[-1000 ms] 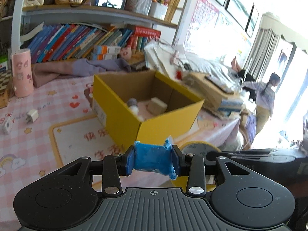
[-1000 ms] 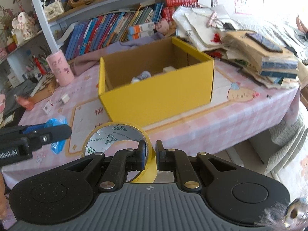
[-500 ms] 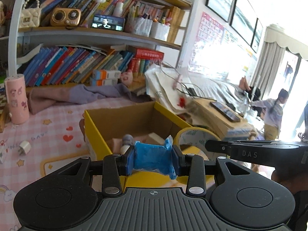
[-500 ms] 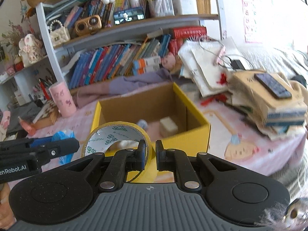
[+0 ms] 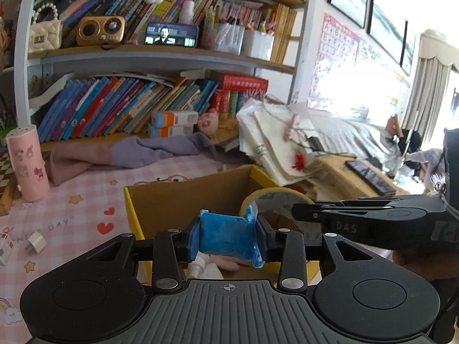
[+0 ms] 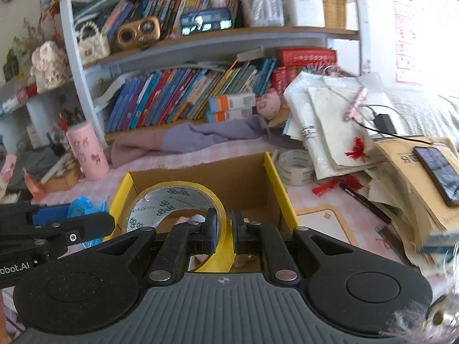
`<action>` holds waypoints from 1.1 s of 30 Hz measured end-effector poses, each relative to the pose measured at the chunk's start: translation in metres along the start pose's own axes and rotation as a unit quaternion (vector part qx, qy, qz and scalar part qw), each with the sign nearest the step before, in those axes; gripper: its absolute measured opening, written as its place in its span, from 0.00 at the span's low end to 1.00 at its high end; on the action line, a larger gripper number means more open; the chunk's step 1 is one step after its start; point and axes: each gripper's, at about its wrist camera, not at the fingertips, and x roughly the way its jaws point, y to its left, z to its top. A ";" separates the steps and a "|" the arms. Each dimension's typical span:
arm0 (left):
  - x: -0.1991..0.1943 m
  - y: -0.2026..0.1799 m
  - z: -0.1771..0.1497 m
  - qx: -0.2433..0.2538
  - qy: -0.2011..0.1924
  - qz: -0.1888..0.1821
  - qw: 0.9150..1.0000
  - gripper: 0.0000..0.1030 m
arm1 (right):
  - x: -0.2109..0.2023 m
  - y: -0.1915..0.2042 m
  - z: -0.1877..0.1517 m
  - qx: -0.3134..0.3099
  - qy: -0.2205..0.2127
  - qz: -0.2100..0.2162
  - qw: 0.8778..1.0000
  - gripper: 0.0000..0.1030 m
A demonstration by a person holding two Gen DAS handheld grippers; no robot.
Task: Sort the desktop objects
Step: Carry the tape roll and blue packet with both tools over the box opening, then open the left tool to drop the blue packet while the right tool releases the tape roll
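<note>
My left gripper (image 5: pixel 228 236) is shut on a blue plastic packet (image 5: pixel 226 236) and hangs over the near edge of the yellow cardboard box (image 5: pixel 133 215). My right gripper (image 6: pixel 223 235) is shut on the rim of a yellow tape roll (image 6: pixel 172 200), held above the same box (image 6: pixel 276 180). In the left wrist view that roll (image 5: pixel 272 199) and the right gripper's fingers (image 5: pixel 358 219) reach in from the right. In the right wrist view the blue packet (image 6: pixel 83 205) shows at the left. Small pale items lie on the box floor, mostly hidden.
A pink cup (image 5: pixel 27 166), a white plug (image 5: pixel 36 242) and a purple cloth (image 5: pixel 129 154) lie on the pink checked tablecloth. A white tape roll (image 6: pixel 295 166), stacked bags, envelopes and a phone (image 6: pixel 436 172) crowd the right. A bookshelf (image 5: pixel 143 54) stands behind.
Both grippers moved forward over the table with their loads, from short of the yellow box to above its open top. The box now sits low and close in both views.
</note>
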 end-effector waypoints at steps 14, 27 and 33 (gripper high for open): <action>0.062 -0.008 -0.006 0.014 0.059 0.044 0.997 0.37 | 0.073 -0.018 -0.007 -0.056 0.089 0.048 0.993 0.10; 0.087 -0.006 -0.016 0.008 0.105 0.067 0.992 0.37 | 0.109 -0.023 -0.017 -0.072 0.150 0.079 0.983 0.11; 0.090 -0.009 -0.022 0.022 0.123 0.076 0.989 0.38 | 0.113 -0.020 -0.018 -0.085 0.153 0.085 0.981 0.15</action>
